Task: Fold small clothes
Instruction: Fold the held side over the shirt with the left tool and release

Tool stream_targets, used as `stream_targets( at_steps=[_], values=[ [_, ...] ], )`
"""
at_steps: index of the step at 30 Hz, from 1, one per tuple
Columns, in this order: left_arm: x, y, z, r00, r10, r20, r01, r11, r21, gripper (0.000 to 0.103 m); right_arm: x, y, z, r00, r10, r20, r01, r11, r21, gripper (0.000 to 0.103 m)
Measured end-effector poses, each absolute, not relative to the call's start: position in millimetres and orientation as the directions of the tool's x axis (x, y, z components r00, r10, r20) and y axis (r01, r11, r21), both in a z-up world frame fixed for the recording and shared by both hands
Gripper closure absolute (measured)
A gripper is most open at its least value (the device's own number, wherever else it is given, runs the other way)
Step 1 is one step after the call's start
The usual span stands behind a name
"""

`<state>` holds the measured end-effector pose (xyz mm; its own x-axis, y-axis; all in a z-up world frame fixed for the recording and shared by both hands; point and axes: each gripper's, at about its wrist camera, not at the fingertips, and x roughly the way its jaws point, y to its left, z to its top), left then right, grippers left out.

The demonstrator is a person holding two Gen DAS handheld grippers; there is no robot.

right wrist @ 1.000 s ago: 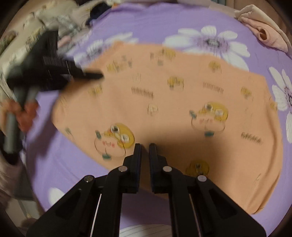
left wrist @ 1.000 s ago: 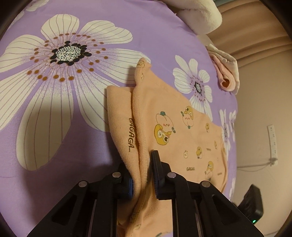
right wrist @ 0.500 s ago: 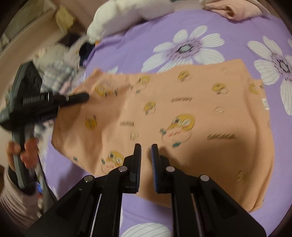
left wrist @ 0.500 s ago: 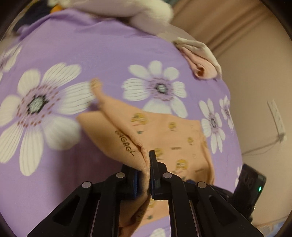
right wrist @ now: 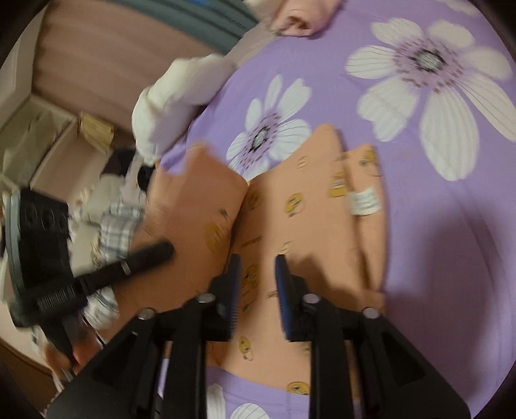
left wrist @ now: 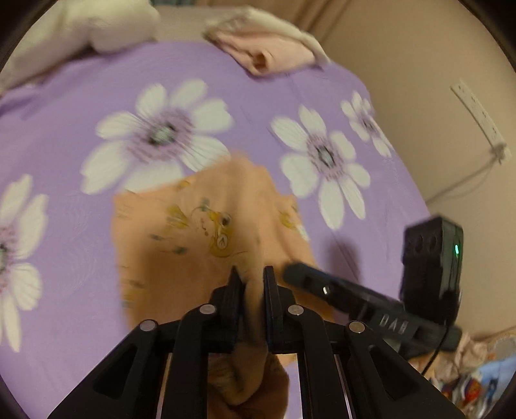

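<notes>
A small orange garment printed with yellow cartoon figures lies on a purple bedsheet with white flowers. My left gripper is shut on a fold of the orange garment and holds it lifted. In the right wrist view the garment is partly folded over, with a white label showing. My right gripper is open just above the cloth with nothing between its fingers. The left gripper shows at the left there, holding the lifted flap. The right gripper shows at the right of the left wrist view.
A folded pink garment lies at the far edge of the bed. A white pillow or blanket lies at the far left. Loose clothes lie beside the bed. A wall socket strip hangs on the right wall.
My left gripper has carried its edge of the garment across, folding it over. My right gripper has opened and let go of the cloth. Both views swung.
</notes>
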<state>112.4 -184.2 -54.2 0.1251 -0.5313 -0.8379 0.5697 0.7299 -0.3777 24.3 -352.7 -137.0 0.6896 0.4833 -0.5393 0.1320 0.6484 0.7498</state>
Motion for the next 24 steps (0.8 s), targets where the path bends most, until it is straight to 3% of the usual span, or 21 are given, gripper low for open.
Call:
stream_targets(
  at_steps=[6,12,15,18,24],
  values=[
    [101,-193,-73,0.060,-0.520,-0.852,0.574,0.716,-0.397,0.096,24,-381,-157,0.704,0.550,-0.449,0.189,0.464,0.865,0.054],
    [103,-144,-70,0.107,-0.543,-0.833,0.516,0.746,-0.420,0.096,25,-370,-145,0.678,0.573,-0.460,0.159,0.497,0.853,0.051],
    [102,-118,-74,0.131,-0.543,-0.829,0.476,0.768,-0.428,0.096,35,-360,-140,0.636,0.573,-0.516,0.160,0.557,0.815,0.051],
    [100,-92,-84,0.129,-0.556,-0.821,0.426,0.779,-0.460,0.096,53,-347,-143,0.568,0.520,-0.638,0.217,0.654,0.725,0.051],
    [98,-67,-101,0.115,-0.568,-0.815,0.357,0.789,-0.500,0.096,86,-332,-152,0.525,0.541,-0.657,0.191,0.677,0.710,0.051]
  ],
)
